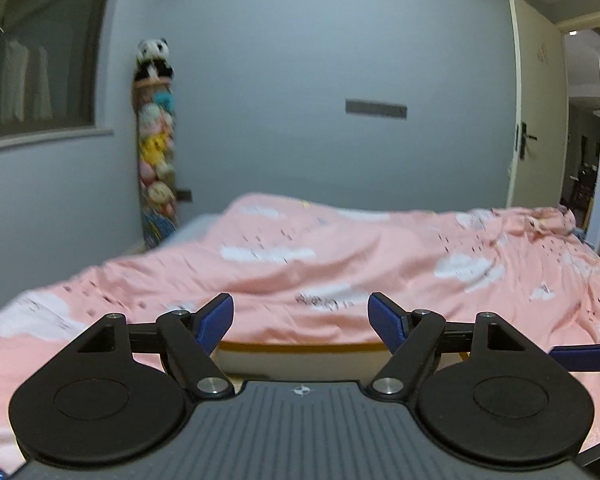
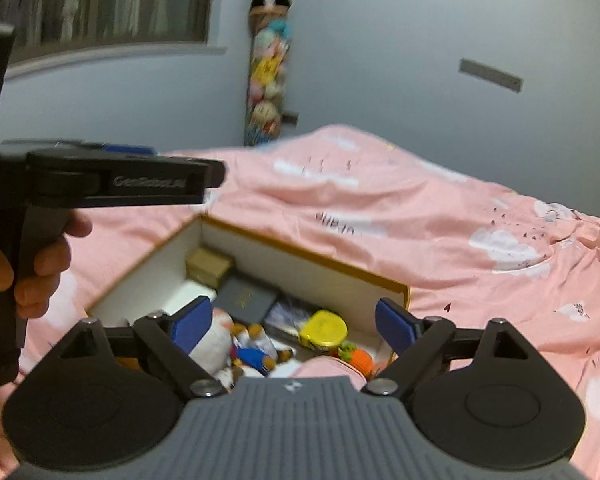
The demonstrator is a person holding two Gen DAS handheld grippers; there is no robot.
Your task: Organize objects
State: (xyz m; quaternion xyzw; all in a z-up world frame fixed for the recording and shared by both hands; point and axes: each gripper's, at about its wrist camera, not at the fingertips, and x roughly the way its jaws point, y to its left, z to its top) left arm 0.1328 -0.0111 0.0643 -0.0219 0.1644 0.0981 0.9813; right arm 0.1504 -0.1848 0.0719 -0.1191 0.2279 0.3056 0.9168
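Open jaws above toy-filled box (image 2: 324, 258)

I see a dim, bluish room under soft indoor light, with brighter warm light through the open doorway (image 1: 584, 128) at the right of the left wrist view. Motion blur smears the pink cloud-printed bedspread (image 1: 340, 256) and the tall column of colourful plush toys (image 2: 269, 68). Fisheye bending curves the edges and darkens the corners, and shadows stay faint

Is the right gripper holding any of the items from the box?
No. The right gripper is open with nothing between its blue fingers, above the toys lying in the box.
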